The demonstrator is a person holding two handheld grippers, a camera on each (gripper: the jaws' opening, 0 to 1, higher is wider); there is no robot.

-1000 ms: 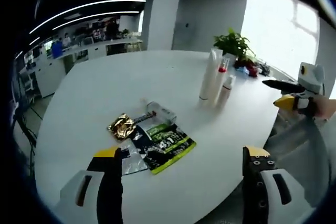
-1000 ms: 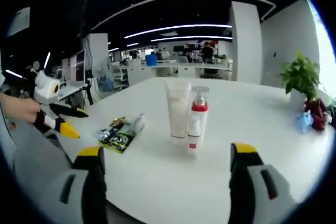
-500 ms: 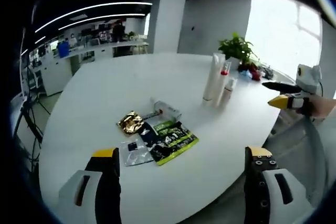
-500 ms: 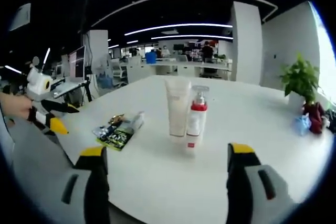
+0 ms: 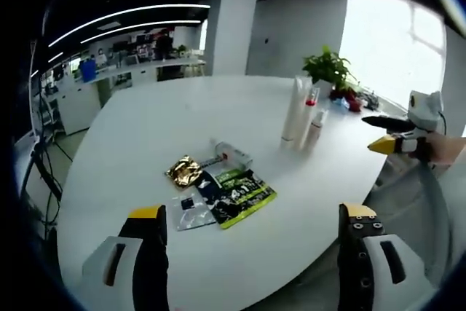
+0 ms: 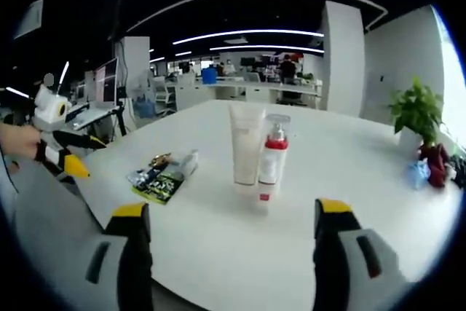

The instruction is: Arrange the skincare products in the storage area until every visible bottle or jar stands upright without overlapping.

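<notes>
The left gripper (image 5: 247,234) hangs above the near edge of the white bench (image 5: 145,129), its jaws spread wide and holding nothing. The right gripper (image 6: 231,231) is likewise wide apart and empty, raised over the bench edge; it also shows at the right of the left gripper view, held in a hand (image 5: 445,148).

Taking the white tube (image 6: 246,143) as landmark: it stands upright on its cap near the middle of the bench. The red-and-white pump bottle (image 6: 271,159) stands upright just beside it, touching or nearly so. In the left gripper view a smaller white bottle (image 5: 315,127) stands upright close by the same pair. Well apart from the tube, toward the left gripper, a clear bottle (image 5: 231,155) lies on its side. Just beside that bottle lie a gold sachet (image 5: 184,172), a green-and-black sachet (image 5: 239,196) and a silvery sachet (image 5: 191,210), the green one overlapping its neighbours. Beyond the tube, at the far bench edge, stands a potted plant (image 6: 417,111).
</notes>
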